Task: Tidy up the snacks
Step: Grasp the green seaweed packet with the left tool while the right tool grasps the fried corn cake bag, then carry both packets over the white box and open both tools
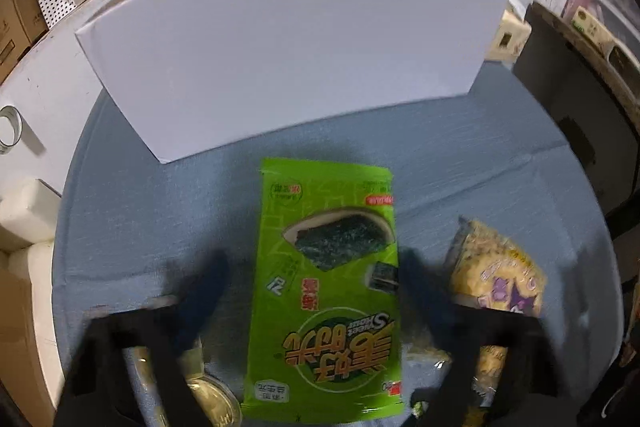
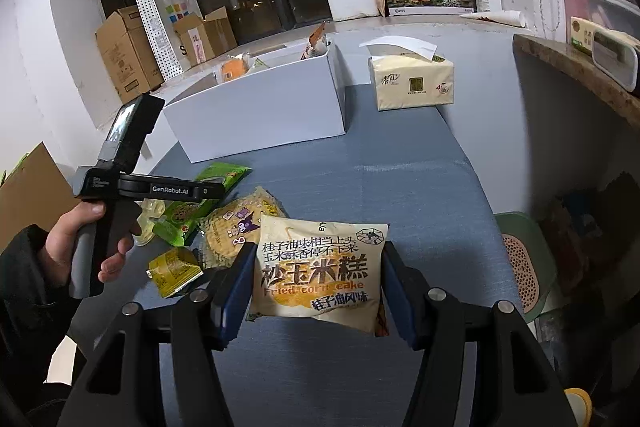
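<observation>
A green seaweed snack packet [image 1: 326, 287] lies flat on the blue cloth between the fingers of my left gripper [image 1: 316, 267], which is open around it. It also shows in the right wrist view [image 2: 222, 174]. My right gripper [image 2: 318, 259] is shut on a cream fried corn cake bag [image 2: 320, 275] and holds it above the cloth. A white box [image 1: 280, 55] stands behind the packet; it also shows in the right wrist view [image 2: 260, 119], with some snacks inside. A yellow bag with a purple cartoon [image 1: 500, 267] lies to the right.
Loose snacks lie by the left gripper: a small yellow-green packet [image 2: 174, 269] and a clear jelly cup [image 2: 150, 215]. A tissue pack [image 2: 412, 81] sits right of the box. Cardboard boxes [image 2: 128, 55] stand at the back left. A green speaker-like object [image 2: 524, 267] is at the right.
</observation>
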The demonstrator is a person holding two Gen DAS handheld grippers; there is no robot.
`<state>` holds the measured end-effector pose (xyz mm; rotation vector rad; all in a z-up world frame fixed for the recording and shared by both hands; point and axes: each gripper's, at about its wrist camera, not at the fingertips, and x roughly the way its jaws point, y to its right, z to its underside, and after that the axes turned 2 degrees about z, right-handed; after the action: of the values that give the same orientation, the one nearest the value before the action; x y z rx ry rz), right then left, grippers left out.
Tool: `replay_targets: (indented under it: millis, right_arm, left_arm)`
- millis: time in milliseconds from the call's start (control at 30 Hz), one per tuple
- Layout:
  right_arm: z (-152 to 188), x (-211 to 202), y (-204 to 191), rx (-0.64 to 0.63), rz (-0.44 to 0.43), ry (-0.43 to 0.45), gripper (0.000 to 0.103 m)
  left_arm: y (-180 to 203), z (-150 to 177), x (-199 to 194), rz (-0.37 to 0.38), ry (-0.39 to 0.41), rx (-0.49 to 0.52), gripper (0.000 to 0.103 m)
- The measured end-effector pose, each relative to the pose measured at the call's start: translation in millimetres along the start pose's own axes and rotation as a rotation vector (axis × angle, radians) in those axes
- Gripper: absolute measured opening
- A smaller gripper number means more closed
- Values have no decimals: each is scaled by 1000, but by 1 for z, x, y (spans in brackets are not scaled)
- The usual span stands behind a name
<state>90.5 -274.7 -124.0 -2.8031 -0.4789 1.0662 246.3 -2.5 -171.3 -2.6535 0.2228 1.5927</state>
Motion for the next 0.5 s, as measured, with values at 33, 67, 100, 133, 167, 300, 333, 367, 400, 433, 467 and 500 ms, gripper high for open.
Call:
replay_targets:
  millis: [33,67,100,133,167,300,333,367,400,433,467,500]
  right_arm:
    - [0,-1,-1,2,-11,6,65]
    - [0,-1,-2,-1,-15,6,65]
    - [0,-1,-3,-6,-13,5,65]
    - [0,-1,-4,-13,-8,8,65]
    - [0,-1,-5,-15,-10,7,65]
    - [-2,-1,-6,-15,-17,10,65]
    - [-4,0,-7,-14,-23,8,65]
    - [-5,1,-8,-14,-26,9,65]
    - [-8,1,-9,-13,-32,10,65]
    - [-13,3,-11,-15,-48,10,65]
    - [-20,3,-13,-13,-69,17,65]
    - [-26,4,-16,-13,-84,23,65]
  left_arm:
    - [1,1,-1,-3,8,7,66]
    - [4,3,-7,7,32,24,62]
    - [6,4,-12,13,46,34,62]
    - [9,5,-20,-1,69,44,62]
    - [10,5,-26,-15,90,48,62]
    - [12,6,-75,-1,206,40,62]
    - [12,7,-90,-1,239,36,62]
    - [11,6,-100,0,262,32,62]
    - [9,5,-113,8,295,24,62]
    - [5,0,-124,16,319,13,62]
    - [0,-5,-135,24,344,-1,62]
    - [-5,-9,-144,34,369,-14,62]
